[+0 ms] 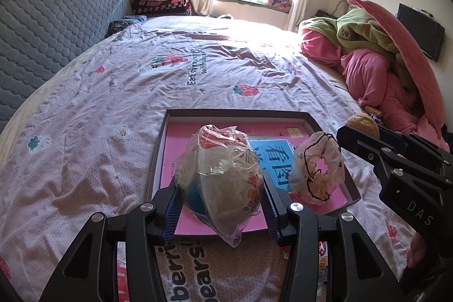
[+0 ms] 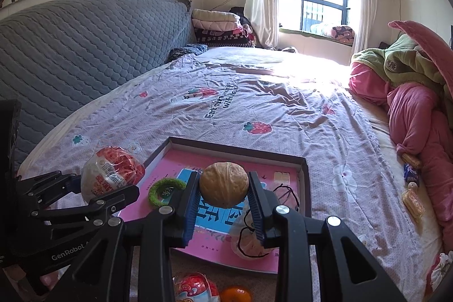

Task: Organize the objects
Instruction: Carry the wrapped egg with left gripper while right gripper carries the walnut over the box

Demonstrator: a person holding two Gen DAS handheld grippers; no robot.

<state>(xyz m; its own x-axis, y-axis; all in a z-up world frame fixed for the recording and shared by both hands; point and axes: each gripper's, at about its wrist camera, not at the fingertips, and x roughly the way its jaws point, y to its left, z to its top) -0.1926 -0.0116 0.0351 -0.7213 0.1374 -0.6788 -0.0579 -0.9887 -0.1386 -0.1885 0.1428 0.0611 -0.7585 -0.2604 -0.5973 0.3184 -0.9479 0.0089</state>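
Observation:
My left gripper (image 1: pixel 222 198) is shut on a plastic-wrapped snack bowl (image 1: pixel 220 171) and holds it over the near end of a shallow pink-lined box tray (image 1: pixel 167 137). It also shows in the right wrist view (image 2: pixel 111 176). My right gripper (image 2: pixel 223 193) is shut on a walnut (image 2: pixel 223 184) above the tray (image 2: pixel 305 174). In the tray lie a sheer scrunchie with black trim (image 1: pixel 318 169), a green ring (image 2: pixel 165 190) and a blue printed card (image 1: pixel 276 160).
The tray rests on a bed with a strawberry-print sheet (image 1: pixel 113 104). Pink and green blankets (image 1: pixel 376 61) are piled at the right. Wrapped snacks (image 2: pixel 413 200) lie beside them. Another wrapped snack (image 2: pixel 195 289) and an orange (image 2: pixel 236 295) lie in front of the tray.

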